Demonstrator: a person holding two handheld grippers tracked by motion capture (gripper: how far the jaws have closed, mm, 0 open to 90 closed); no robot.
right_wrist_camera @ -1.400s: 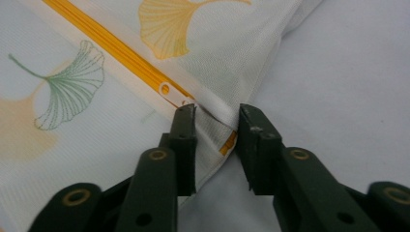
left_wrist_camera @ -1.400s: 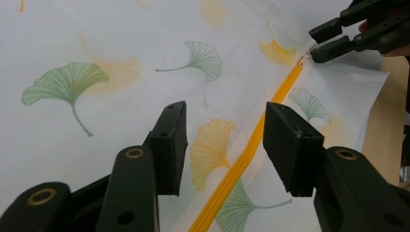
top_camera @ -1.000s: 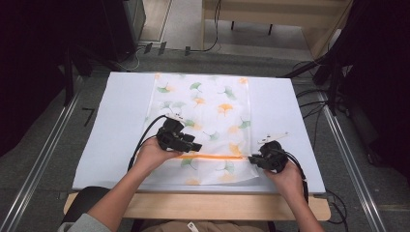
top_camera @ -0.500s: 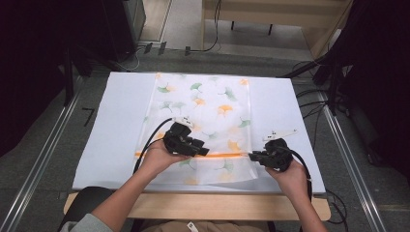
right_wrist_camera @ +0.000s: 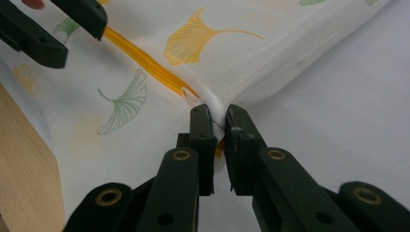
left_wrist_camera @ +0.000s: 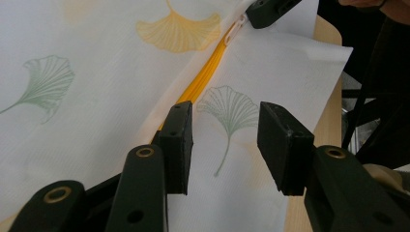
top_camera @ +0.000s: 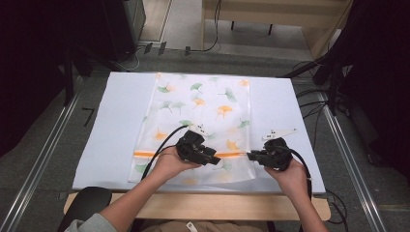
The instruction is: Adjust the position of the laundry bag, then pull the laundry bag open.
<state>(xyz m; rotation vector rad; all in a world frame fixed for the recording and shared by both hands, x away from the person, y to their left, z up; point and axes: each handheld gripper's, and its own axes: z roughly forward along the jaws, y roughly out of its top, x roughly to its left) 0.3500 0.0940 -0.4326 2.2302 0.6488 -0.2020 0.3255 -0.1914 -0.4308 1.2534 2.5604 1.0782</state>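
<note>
- Since the earlier frames the left tongs (top_camera: 216, 159) have slid rightward along the orange zipper (top_camera: 145, 153), from the left part of the bag toward its middle; the right tongs (top_camera: 250, 155) have barely shifted.
- The white mesh bag printed with green and orange ginkgo leaves (top_camera: 203, 104) lies flat on the white-covered tabletop (top_camera: 116, 121), its near edge close to the wooden front rim (top_camera: 193, 203).
- The left tongs stand spread: in the left gripper view (left_wrist_camera: 223, 145) one jaw sits on the zipper line and the other over a green leaf print, with nothing caught between them.
- The right tongs (right_wrist_camera: 217, 145) are pressed together on the bag's corner, pinching the cloth just beside the small white zipper pull (right_wrist_camera: 189, 96).
- Judging by this, the job looks like working the zipper: the right side is anchored, which seems done.
- The orange teeth (left_wrist_camera: 205, 77) appear joined between the two tongs; whether they are closed along the whole length I cannot tell.
- Probably left: the left tongs must reach and take the pull, or finish their pass along the band.
</note>
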